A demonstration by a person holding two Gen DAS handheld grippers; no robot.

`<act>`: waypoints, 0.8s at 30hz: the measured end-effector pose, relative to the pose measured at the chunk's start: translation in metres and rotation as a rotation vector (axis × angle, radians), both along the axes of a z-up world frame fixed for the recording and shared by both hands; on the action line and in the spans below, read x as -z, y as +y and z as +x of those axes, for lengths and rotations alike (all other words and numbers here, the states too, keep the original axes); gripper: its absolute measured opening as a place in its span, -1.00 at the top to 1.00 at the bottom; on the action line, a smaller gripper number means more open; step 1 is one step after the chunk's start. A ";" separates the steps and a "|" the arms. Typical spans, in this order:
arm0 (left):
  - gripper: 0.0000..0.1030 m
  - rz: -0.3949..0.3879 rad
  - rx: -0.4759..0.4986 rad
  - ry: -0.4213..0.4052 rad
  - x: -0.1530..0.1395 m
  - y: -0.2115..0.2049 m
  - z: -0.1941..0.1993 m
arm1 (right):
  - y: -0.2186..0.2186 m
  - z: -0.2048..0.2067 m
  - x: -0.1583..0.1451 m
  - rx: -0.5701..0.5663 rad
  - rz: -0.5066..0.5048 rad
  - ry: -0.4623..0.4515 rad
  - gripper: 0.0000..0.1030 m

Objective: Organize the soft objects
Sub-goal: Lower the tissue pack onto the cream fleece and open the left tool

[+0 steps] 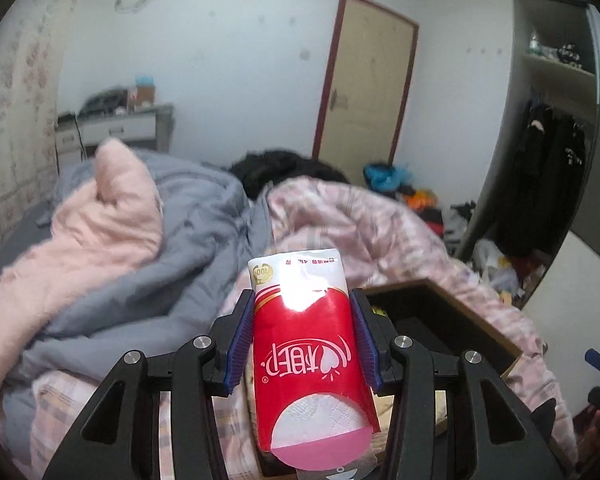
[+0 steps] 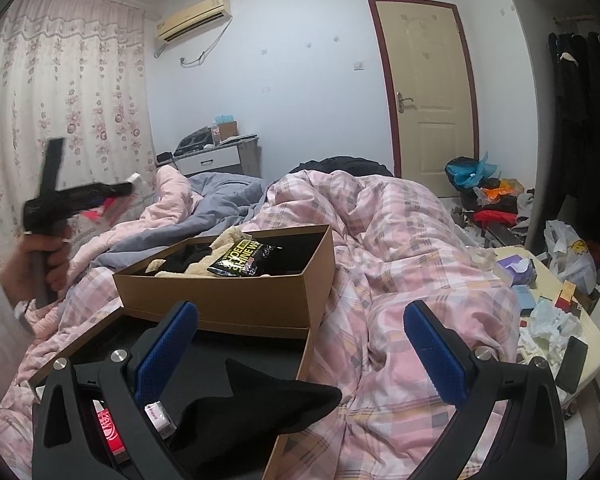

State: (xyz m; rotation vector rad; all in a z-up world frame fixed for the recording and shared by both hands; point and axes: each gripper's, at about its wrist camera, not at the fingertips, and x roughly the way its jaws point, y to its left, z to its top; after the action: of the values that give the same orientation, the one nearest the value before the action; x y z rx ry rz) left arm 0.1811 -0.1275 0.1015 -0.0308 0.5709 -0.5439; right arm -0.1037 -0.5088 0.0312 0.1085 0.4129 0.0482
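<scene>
My left gripper (image 1: 302,340) is shut on a red and white tissue pack (image 1: 304,340), held up above the bed with its blue pads (image 1: 240,344) pressing both sides. In the right wrist view the same gripper (image 2: 116,196) appears blurred at the left, held by a person's hand (image 2: 48,256). My right gripper (image 2: 300,350) is open above a black-lined shallow box (image 2: 236,356). A black cloth (image 2: 260,404) lies over that box's edge between the fingers, touching neither pad. Behind it a brown cardboard box (image 2: 220,296) holds a cream plush (image 2: 224,240) and a black packet (image 2: 240,258).
The bed is covered by a pink plaid quilt (image 2: 400,240), a grey duvet (image 1: 188,240) and a fuzzy pink blanket (image 1: 100,224). A red pack (image 2: 108,428) and a white pack (image 2: 160,420) lie in the shallow box. A cluttered side table (image 2: 540,320) stands right.
</scene>
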 end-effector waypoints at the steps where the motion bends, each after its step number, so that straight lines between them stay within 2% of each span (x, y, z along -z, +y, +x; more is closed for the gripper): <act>1: 0.16 -0.009 0.005 0.024 0.005 -0.002 0.002 | 0.001 0.000 0.000 -0.002 -0.002 -0.001 -0.99; 3: 0.16 -0.015 0.012 0.071 0.015 -0.005 0.008 | 0.002 0.000 0.000 0.000 -0.011 -0.002 -0.99; 8: 0.16 0.042 0.017 0.162 0.041 -0.010 0.016 | 0.002 0.002 0.002 0.003 -0.019 0.005 -0.99; 11: 0.16 0.046 0.033 0.238 0.053 -0.014 0.020 | 0.002 0.001 0.002 0.004 -0.019 0.005 -0.99; 19: 0.15 0.142 0.066 0.273 0.077 -0.038 0.016 | 0.001 0.001 0.003 0.004 -0.015 0.006 -0.99; 24: 0.10 0.138 0.040 0.343 0.087 -0.038 0.020 | 0.000 0.001 0.003 0.007 -0.014 0.005 -0.99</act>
State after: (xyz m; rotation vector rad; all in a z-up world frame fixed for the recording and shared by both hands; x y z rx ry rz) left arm 0.2016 -0.1651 0.0140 0.0190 0.9439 -0.5401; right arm -0.1030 -0.5088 0.0284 0.0963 0.4180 0.0386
